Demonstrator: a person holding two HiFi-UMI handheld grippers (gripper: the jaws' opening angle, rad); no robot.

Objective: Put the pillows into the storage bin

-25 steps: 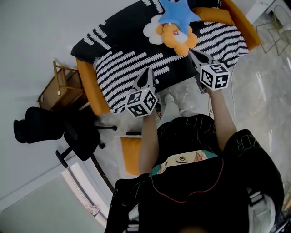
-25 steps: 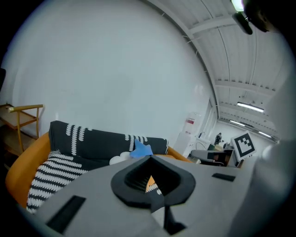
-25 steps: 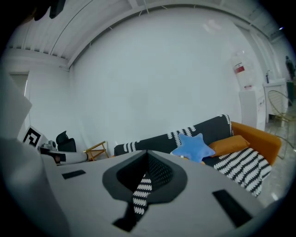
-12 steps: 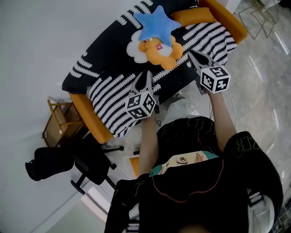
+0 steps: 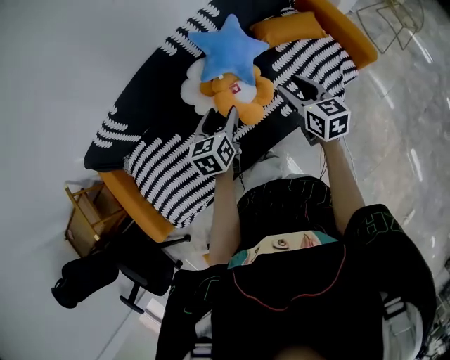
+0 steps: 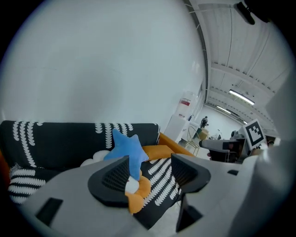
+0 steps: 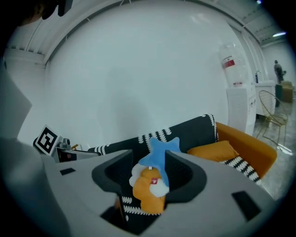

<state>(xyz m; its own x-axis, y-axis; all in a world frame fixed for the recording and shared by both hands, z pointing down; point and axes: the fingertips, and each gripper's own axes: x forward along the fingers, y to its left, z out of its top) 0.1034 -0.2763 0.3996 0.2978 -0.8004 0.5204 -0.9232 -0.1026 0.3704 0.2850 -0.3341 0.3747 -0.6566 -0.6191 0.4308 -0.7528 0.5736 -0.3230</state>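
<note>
- I read the left gripper point(image 5: 216, 125) as released: jaws just been opening, nothing between them.
- Right gripper point(image 5: 296, 89): same, jaws apart, just been opening, empty.
- Blue star-shaped plush pillow point(image 5: 225, 46) partly overlaps the orange-and-white flower-shaped plush pillow point(image 5: 235, 95) on the black, white-patterned sofa point(image 5: 151, 165), just beyond both grippers.
- Orange rectangular cushion point(image 5: 288, 28) lies right of them.

Orange-and-white pillow point(image 5: 238, 100) partly covered by blue star pillow point(image 5: 226, 48), sofa point(image 5: 172, 151) cut off at its far end by the head view's top edge, wire stand point(image 5: 391, 17) cropped at the corner
</note>
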